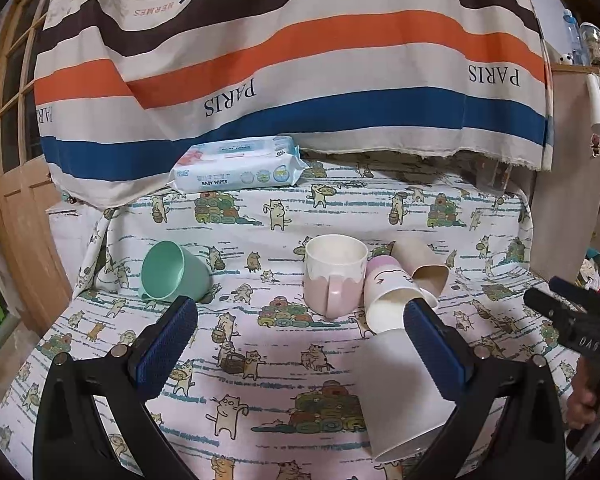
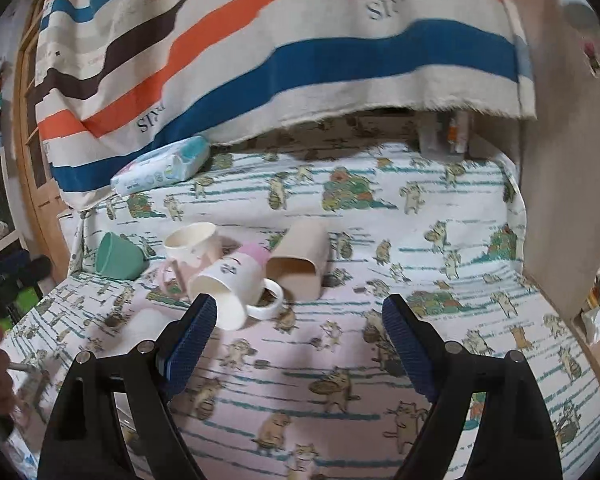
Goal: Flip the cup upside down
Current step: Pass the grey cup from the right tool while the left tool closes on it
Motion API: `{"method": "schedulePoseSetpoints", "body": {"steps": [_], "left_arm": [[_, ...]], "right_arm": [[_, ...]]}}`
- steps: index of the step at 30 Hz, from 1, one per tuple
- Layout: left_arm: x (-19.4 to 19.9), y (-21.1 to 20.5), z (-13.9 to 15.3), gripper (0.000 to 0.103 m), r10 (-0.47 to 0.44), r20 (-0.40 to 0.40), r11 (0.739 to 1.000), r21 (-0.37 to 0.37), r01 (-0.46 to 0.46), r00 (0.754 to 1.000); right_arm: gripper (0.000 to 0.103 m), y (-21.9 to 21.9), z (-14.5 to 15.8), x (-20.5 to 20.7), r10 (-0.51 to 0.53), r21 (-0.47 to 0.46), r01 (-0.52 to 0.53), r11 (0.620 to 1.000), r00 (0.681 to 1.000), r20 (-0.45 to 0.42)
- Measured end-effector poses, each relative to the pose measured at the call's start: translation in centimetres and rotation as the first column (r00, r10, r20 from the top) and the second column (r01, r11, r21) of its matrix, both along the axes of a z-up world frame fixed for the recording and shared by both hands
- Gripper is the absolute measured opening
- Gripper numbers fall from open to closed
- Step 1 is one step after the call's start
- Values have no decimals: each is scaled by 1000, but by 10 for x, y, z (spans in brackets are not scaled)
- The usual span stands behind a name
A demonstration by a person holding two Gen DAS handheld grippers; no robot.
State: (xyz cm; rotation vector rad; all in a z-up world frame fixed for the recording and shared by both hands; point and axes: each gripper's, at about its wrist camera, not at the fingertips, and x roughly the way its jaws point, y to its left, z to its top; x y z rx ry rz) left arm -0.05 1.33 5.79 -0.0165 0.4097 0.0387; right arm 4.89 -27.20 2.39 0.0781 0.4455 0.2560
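Left wrist view. The left gripper (image 1: 300,328) has its blue-padded fingers (image 1: 168,344) spread wide, holding nothing. A white paper cup (image 1: 400,396) lies on its side on the cat-print tablecloth (image 1: 260,380), its flank just beside the inner face of the right-hand finger; whether they touch cannot be told. Beyond the fingertips stand or lie four more cups: a mint-green cup (image 1: 172,272) on its side past the left-hand finger, an upright pink mug (image 1: 334,274) ahead between the fingers, and a white-and-lilac cup (image 1: 388,292) and a tan cup (image 1: 420,264), both tipped over, past the right-hand finger. One pack of baby wipes (image 1: 238,164) lies far ahead. Five cups in all.

Right wrist view. The right gripper (image 2: 296,332) is likewise spread wide and empty, over bare cloth. The cup cluster lies ahead of the left-hand finger; one white ring-shaped lid (image 2: 266,300) rests beneath the lilac cup.

Judged stage: approach, no cup grasped. The next move calls for centring a cup between the left fingers, closing, then rotating it rim-down.
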Motion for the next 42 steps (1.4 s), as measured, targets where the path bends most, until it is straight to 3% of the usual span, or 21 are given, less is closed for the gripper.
{"method": "schedulePoseSetpoints", "body": {"steps": [7, 12, 17, 22, 26, 29, 36, 40, 42], "left_arm": [[2, -10, -3, 102, -2, -21, 1000, 23, 2, 1000], [8, -15, -5, 102, -5, -61, 1000, 11, 5, 998], [20, -18, -9, 102, -7, -168, 1000, -19, 4, 986], [31, -17, -9, 102, -8, -264, 995, -95, -17, 964], [40, -21, -10, 102, 26, -292, 994, -94, -56, 956], [50, -25, -11, 102, -11, -347, 987, -156, -46, 938], [71, -55, -16, 102, -82, -451, 972, -233, -28, 889], [85, -71, -26, 102, -159, -513, 943, -331, -24, 844], [90, -82, -28, 102, -163, -524, 945, -328, -21, 836]], "right_arm": [[86, -21, -18, 1, 12, 28, -11, 1000, 999, -33], [89, -20, -18, -16, 25, 18, -26, 999, 998, 59], [102, -15, -14, -31, 6, -26, -1, 1000, 985, 171], [102, -17, -10, -32, -40, -42, 50, 998, 978, 204], [102, -22, -11, -26, -77, -38, 85, 996, 981, 179], [102, -21, -15, -16, -121, -67, 131, 989, 983, 138], [102, -15, -15, -21, -109, -102, 127, 987, 980, 165], [102, -18, -15, -22, -111, -91, 127, 988, 981, 160], [102, -21, -15, -23, -118, -82, 132, 988, 980, 159]]}}
